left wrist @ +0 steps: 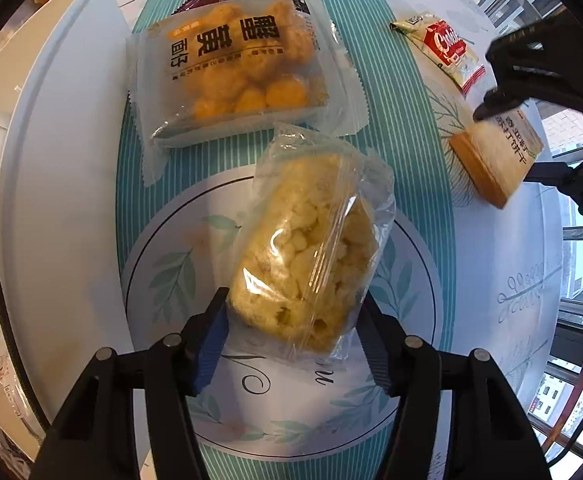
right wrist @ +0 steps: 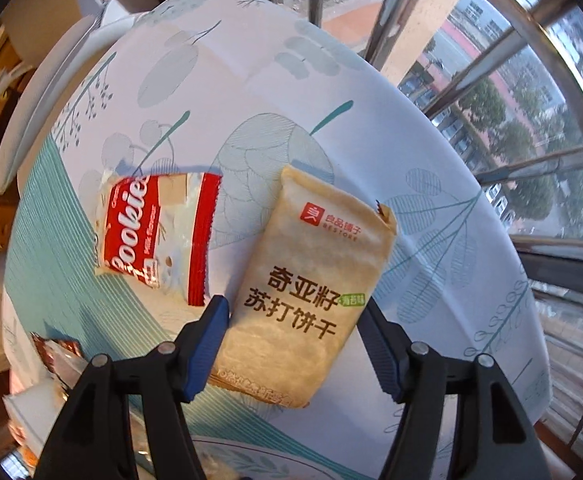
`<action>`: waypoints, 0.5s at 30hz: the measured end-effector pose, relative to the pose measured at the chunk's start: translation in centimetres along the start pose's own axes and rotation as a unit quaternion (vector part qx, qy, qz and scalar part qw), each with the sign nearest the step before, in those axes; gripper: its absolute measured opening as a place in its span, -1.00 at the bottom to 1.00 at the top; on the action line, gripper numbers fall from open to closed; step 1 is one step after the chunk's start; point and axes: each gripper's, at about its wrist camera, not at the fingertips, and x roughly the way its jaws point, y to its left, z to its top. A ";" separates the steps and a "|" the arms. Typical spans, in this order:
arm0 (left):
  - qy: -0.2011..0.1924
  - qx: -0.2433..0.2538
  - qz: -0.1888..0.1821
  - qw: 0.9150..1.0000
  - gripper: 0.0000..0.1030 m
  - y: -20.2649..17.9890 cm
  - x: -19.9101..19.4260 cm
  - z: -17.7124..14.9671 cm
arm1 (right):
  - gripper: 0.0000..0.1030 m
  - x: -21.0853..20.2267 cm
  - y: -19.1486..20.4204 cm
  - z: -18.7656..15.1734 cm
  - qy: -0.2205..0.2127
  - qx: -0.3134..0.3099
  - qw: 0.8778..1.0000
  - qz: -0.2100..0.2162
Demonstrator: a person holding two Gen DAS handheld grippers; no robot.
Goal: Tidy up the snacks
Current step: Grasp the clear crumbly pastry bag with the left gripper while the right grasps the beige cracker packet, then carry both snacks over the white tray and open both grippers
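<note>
My left gripper (left wrist: 293, 312) is shut on a clear bag of puffed rice cake (left wrist: 311, 240), with both pads against its near end over the table. Behind it lies a frosted pack of yellow egg-yolk pastries (left wrist: 243, 68). My right gripper (right wrist: 293, 316) is shut on a tan soda cracker pack (right wrist: 307, 284), which also shows in the left wrist view (left wrist: 495, 156) with the gripper's black fingers (left wrist: 503, 96) on it. A red and white cookies packet (right wrist: 155, 232) lies on the table left of the cracker pack; it also shows in the left wrist view (left wrist: 447, 52).
The table wears a white and teal leaf-print cloth (left wrist: 171, 184). A white lidded box (left wrist: 51, 160) stands at its left. A brown wrapper (right wrist: 57, 354) lies at the lower left of the right wrist view. Window bars (right wrist: 531, 168) run along the table's right edge.
</note>
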 end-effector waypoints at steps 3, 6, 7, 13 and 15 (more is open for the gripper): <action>-0.006 -0.004 -0.008 1.000 0.12 0.7 0.0 -0.4 | 0.12 -0.3 0.1 -0.5 -0.008 -0.018 1.000 0.007; -0.010 -0.016 -0.007 1.000 0.07 1.0 -0.2 -1.0 | 0.11 -0.5 0.1 -1.1 -0.009 -0.036 0.999 0.013; -0.009 -0.018 -0.008 1.000 0.07 1.1 -0.1 -1.2 | 0.11 -0.5 0.1 -1.2 -0.009 -0.041 0.999 0.015; -0.010 -0.019 -0.016 1.000 0.06 1.7 -0.8 -2.8 | 0.11 -0.5 -1.0 -2.5 -0.001 -0.053 0.998 0.029; -0.011 -0.015 -0.019 1.000 0.06 1.9 -1.2 -3.2 | 0.11 -0.6 -1.5 -3.1 0.007 -0.054 0.998 0.032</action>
